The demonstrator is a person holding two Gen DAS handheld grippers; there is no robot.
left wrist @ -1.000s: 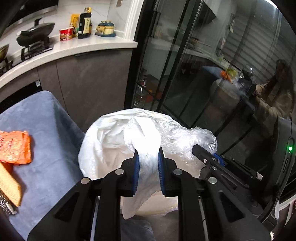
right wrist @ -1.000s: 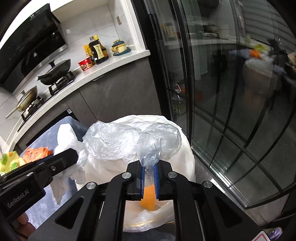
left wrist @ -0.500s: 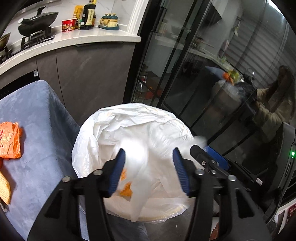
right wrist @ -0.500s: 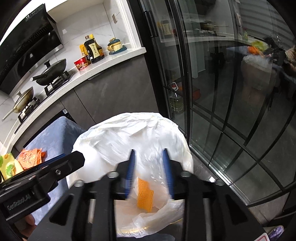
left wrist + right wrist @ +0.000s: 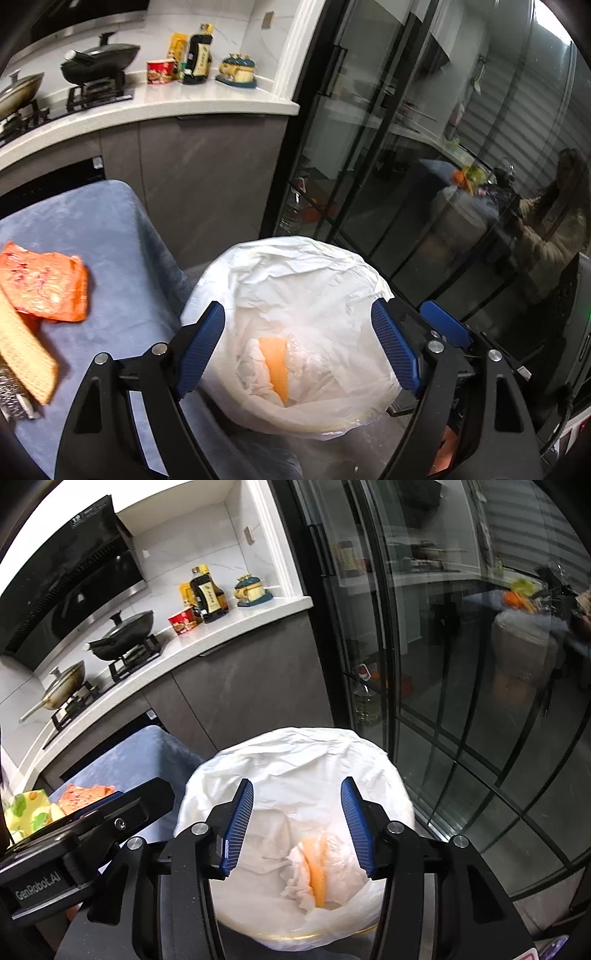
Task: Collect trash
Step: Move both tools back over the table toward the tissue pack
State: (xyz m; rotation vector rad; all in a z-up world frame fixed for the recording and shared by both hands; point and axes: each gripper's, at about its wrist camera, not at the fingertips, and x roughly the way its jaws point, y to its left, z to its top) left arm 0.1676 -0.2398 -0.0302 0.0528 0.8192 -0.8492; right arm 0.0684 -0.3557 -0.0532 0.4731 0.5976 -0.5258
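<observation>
Bin (image 5: 369, 273) with the white liner is sitting right under both your grippers, so I'm placing everything off that. Glass sliding doors (image 5: 388, 155) are running close behind and to the right of the bin, and the grey cabinet (image 5: 207, 177) under the white counter (image 5: 155, 107) is closing off the back left. Left of the bin, the blue-covered surface (image 5: 122, 240) is butting up against it, so the open room is mostly straight above the rim.

Your left gripper (image 5: 295, 350) is hovering over the bin's mouth with its jaws opening and nothing between the blue pads. Your right gripper (image 5: 297, 827) is doing the same thing, jaws opening, pads bare. In the right wrist view your left gripper's black body (image 5: 85, 834) is poking in just left of the bin.

Trash (image 5: 275, 363) is lying down inside the liner, below the fingers and touching none of them: a flat orange piece tucked among crumpled white and clear plastic. More trash is waiting left of the bin on the blue surface: an orange wrapper (image 5: 44, 280) and a tan waffle-textured piece (image 5: 26, 354).
</observation>
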